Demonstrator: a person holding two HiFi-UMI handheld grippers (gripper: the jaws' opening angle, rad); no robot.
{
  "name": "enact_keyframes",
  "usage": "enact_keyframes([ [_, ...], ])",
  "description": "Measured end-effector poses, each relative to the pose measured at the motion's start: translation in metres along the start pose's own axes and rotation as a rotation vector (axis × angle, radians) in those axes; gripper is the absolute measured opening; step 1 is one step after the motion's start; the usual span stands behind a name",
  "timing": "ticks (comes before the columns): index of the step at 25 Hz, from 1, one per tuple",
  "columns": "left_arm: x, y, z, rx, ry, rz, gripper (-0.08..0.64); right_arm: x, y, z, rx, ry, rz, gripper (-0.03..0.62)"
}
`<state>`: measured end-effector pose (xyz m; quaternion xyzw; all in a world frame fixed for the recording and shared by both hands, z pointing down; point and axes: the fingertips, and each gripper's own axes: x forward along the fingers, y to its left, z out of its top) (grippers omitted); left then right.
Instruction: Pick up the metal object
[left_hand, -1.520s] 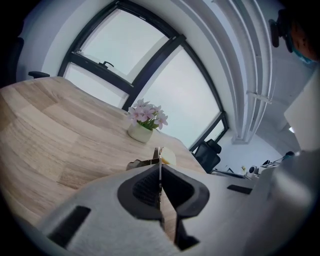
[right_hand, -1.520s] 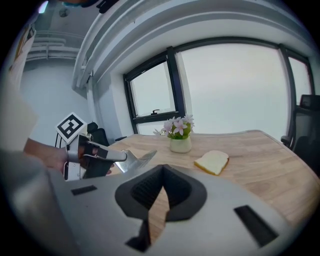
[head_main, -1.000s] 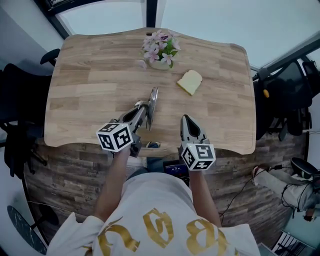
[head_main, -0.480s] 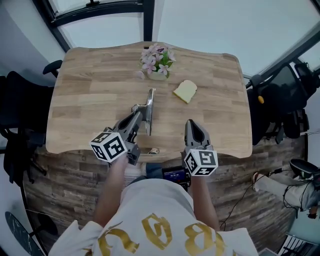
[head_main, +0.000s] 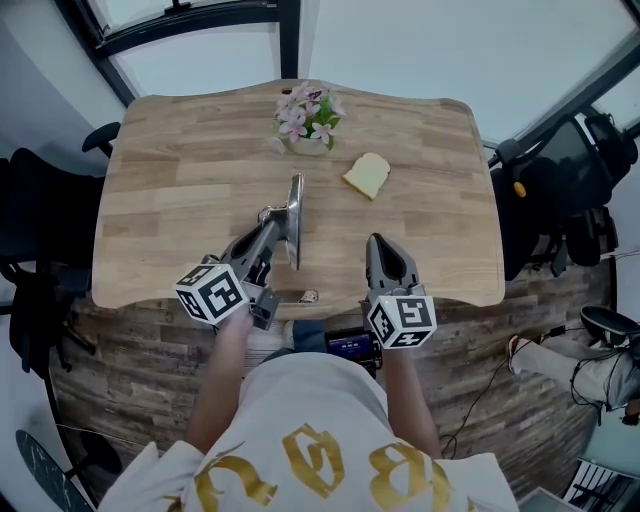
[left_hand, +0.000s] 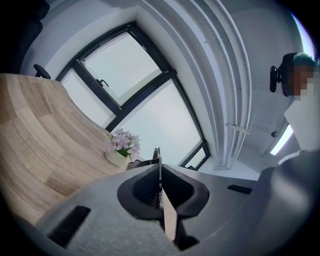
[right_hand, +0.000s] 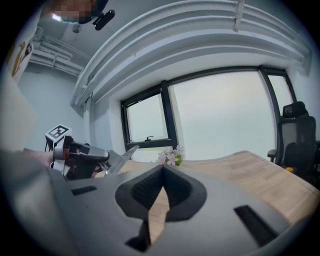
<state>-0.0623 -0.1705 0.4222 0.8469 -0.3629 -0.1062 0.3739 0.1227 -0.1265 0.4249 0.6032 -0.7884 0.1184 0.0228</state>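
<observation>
The metal object (head_main: 293, 218) is a long flat steel blade with a small handle. It stands on edge above the wooden table (head_main: 180, 180), and my left gripper (head_main: 272, 222) is shut on its handle end. In the left gripper view the thin metal edge (left_hand: 156, 152) runs up between the closed pads of the left gripper (left_hand: 159, 169). My right gripper (head_main: 381, 243) hovers over the table's near edge, to the right of the blade, shut with nothing in it. In the right gripper view the right gripper (right_hand: 161, 172) has its pads together, and the blade (right_hand: 119, 159) shows at left.
A small pot of pink flowers (head_main: 305, 118) stands at the far middle of the table. A yellow slice of bread (head_main: 366, 175) lies to its right. Black office chairs stand at the left (head_main: 40, 210) and at the right (head_main: 570, 180) of the table.
The head view has shifted a little. My left gripper keeps its hold on the blade and has moved slightly toward the flowers. The right gripper stays where it was.
</observation>
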Motion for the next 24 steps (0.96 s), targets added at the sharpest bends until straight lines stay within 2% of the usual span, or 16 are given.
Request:
enact_keyframes([
  [7,0.001,0.003,-0.002,0.003,0.017,0.008,0.020,0.005,-0.004,-0.007,-0.003,0.026,-0.018,0.011],
  [24,0.002,0.014,0.001,-0.003,0.016,0.022,0.020,0.023,0.001,-0.014,-0.002,0.051,0.010,0.011],
])
